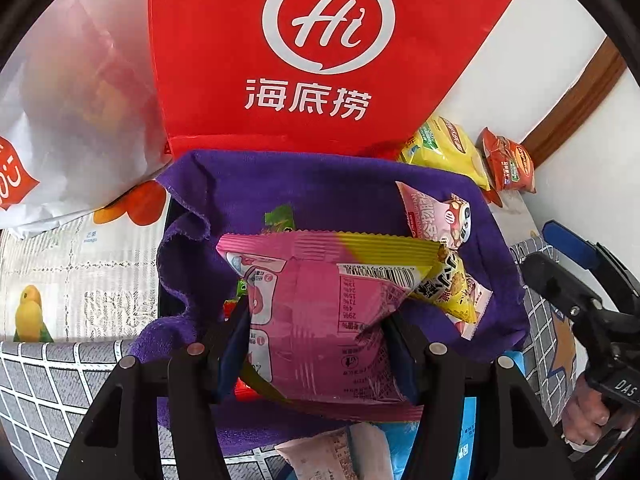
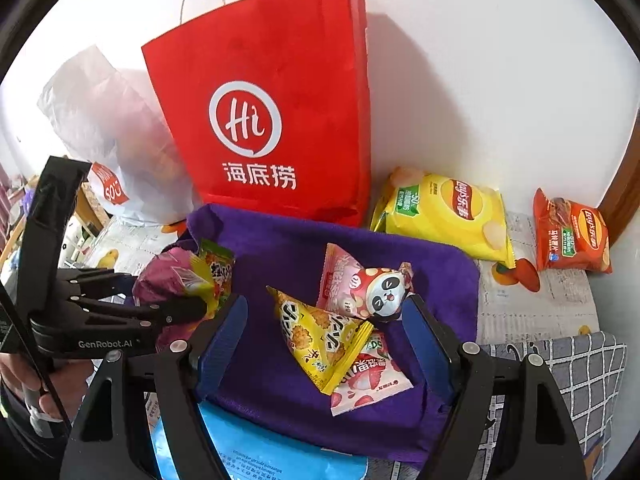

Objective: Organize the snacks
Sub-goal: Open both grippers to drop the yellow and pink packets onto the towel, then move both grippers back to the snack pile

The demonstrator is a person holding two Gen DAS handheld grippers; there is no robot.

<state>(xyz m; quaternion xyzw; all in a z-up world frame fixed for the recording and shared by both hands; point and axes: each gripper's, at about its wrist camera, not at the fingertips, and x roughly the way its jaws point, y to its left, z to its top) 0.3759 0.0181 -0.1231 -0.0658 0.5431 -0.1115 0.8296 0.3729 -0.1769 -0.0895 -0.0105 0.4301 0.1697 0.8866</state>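
1. My left gripper [image 1: 316, 344] clamps a pink-and-yellow foil snack packet [image 1: 320, 312] over the purple cloth-lined tray [image 2: 440, 272].
2. My right gripper [image 2: 324, 344] hangs open, empty, above three small packets already lying in it.
3. Left: yellow crisp bag [image 2: 444, 216] and orange crisp bag [image 2: 572, 236], far right.

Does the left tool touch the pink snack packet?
Touching. In the left wrist view both fingers of the left tool press the sides of the pink snack packet.
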